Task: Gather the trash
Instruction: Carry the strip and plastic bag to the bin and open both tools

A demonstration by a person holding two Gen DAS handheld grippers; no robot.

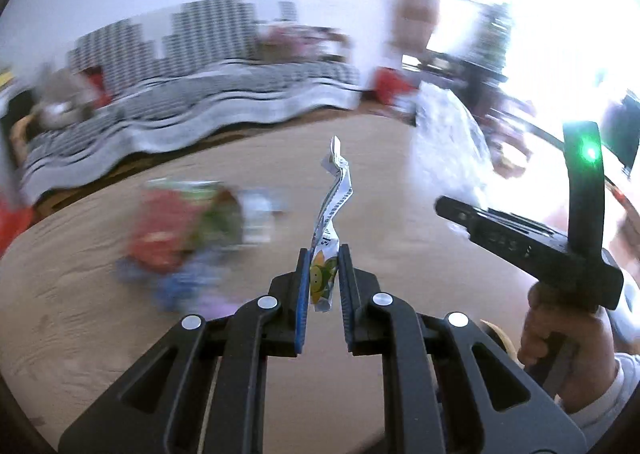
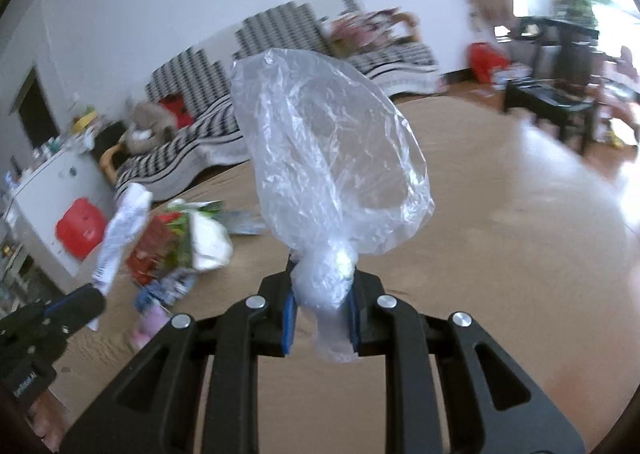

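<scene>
Trash lies in a blurred heap (image 1: 184, 238) on the wooden table (image 1: 100, 334), red, green, white and blue wrappers piled together, and everything else reads best from that heap. Just right of it in the left wrist view, the left gripper (image 1: 325, 282) is clenched on a twisted snack wrapper (image 1: 332, 213), whose printed lower end sits between the 2 blue pads while its white tail stands up above them, lifted off the table. In the right wrist view the same wrapper (image 2: 120, 230) shows left of the heap (image 2: 176, 250), held by the left gripper (image 2: 86, 300) at the frame's edge. Further right of the heap, the right gripper (image 2: 322, 306) is closed around the bunched neck of a clear plastic bag (image 2: 328, 157), which balloons upward above the fingers. Behind the heap, past the table's far edge, stands a sofa (image 1: 200, 93) under a black-and-white patterned cover.
</scene>
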